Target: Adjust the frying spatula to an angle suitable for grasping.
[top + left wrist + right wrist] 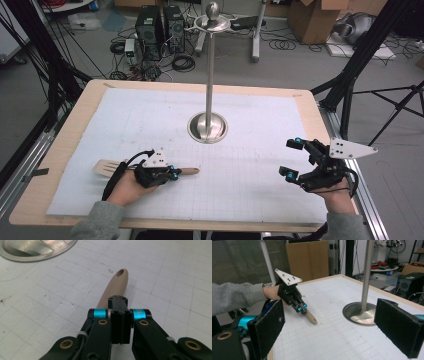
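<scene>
left claw (pixel 173 173): clamped on wooden spatula (pixel 107 167) handle, table (pixel 75 115) 7 o'clock
right claw (pixel 292 158): wide, holding nothing, 4 o'clock

Pale wooden spatula (pixel 111 167), flat on the gridded white mat, slotted blade leftward, holed handle end rightward.

Left claw (pixel 172 173) clamped on wooden spatula (pixel 107 167), right claw (pixel 292 158) spread, metal stand (pixel 208 125) between
</scene>
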`<state>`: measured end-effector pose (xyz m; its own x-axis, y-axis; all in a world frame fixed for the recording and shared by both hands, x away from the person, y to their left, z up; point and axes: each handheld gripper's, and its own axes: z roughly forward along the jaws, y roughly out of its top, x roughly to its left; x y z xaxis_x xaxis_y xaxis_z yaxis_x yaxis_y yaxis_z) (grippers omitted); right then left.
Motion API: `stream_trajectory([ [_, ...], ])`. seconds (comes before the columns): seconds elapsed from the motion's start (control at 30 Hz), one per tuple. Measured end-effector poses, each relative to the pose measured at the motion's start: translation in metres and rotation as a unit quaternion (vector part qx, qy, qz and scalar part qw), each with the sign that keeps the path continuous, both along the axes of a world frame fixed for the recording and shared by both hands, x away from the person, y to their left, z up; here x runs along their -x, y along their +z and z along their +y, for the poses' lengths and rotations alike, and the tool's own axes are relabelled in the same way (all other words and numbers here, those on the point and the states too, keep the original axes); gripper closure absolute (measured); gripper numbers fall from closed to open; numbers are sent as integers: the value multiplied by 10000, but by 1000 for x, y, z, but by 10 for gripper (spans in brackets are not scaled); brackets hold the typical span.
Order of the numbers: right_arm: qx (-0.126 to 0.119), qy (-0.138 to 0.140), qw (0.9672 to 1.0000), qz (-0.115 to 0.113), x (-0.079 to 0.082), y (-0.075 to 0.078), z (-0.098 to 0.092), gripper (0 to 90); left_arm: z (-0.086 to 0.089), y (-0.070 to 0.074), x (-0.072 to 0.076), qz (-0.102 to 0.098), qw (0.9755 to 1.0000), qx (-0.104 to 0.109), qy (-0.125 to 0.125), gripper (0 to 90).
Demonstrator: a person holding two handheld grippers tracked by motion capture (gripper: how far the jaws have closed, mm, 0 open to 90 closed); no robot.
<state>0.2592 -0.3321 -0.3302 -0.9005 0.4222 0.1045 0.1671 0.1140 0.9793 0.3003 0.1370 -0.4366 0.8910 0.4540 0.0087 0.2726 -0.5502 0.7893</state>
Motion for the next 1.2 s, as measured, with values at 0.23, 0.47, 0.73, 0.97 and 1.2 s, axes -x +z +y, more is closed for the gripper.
stream_trajectory([
  [0.23, 32, 24, 10000, 2, -1, -1, 2, 86, -2, 0, -9, -122, 9994, -86, 306, 898],
  [0.47, 7, 20, 10000, -7, -2, -1, 0, 86, 2, -1, -22, -80, 9979, 27, 644, 898],
  [0.73, -12, 38, 10000, 16, -4, -1, 1, 86, 11, 10, -17, 12, 9980, 121, 618, 897],
  [0.97, 22, 65, 10000, 33, -4, -2, 3, 86, 34, 29, -12, -182, 9969, 221, 735, 898],
  [1.2, 42, 102, 9999, 61, -5, -2, 5, 86, 51, 31, -21, -52, 9971, 197, 735, 898],
])
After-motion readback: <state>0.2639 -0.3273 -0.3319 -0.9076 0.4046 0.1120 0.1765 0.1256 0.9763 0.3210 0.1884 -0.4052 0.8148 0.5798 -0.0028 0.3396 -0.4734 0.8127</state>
